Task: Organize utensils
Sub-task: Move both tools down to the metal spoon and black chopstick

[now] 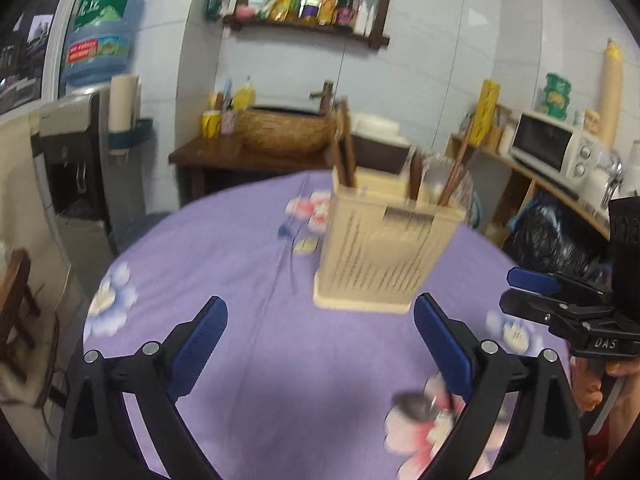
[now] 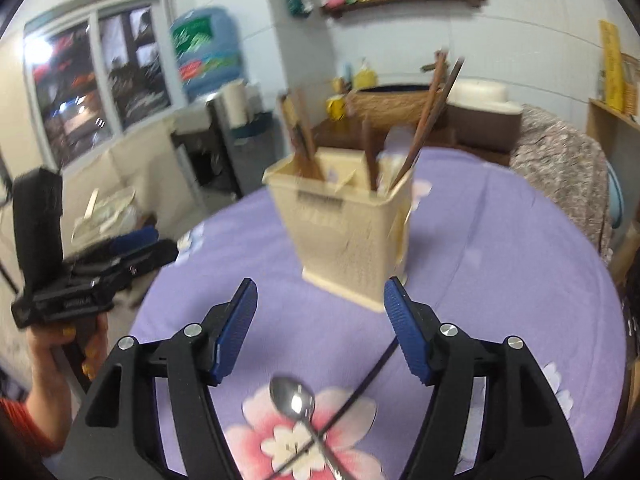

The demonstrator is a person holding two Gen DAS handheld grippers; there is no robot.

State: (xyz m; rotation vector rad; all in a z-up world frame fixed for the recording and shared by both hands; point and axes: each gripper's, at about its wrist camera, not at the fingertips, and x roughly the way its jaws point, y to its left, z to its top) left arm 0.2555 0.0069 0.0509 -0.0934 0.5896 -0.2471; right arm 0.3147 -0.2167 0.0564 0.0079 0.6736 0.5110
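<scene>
A beige slotted utensil holder point(image 1: 384, 248) point(image 2: 348, 232) stands upright on the purple floral tablecloth point(image 1: 248, 264), with brown chopsticks point(image 2: 428, 120) and wooden handles sticking out of it. My left gripper point(image 1: 320, 302) is open a short way in front of the holder, nothing between its fingers. My right gripper point(image 2: 322, 284) is also open and empty. Below and between its fingers a metal spoon point(image 2: 294, 404) lies on a pink flower, crossed by a thin dark stick point(image 2: 360, 392). In the left wrist view the spoon point(image 1: 416, 406) is a blur by the right finger.
The table point(image 2: 520, 264) is round, and its edge curves away on both sides. The right gripper point(image 1: 516, 292) shows at the far right, the left gripper point(image 2: 160, 244) at the far left, each in a hand. A water dispenser point(image 1: 80, 152), microwave point(image 1: 548, 144) and woven basket point(image 1: 284, 132) stand beyond.
</scene>
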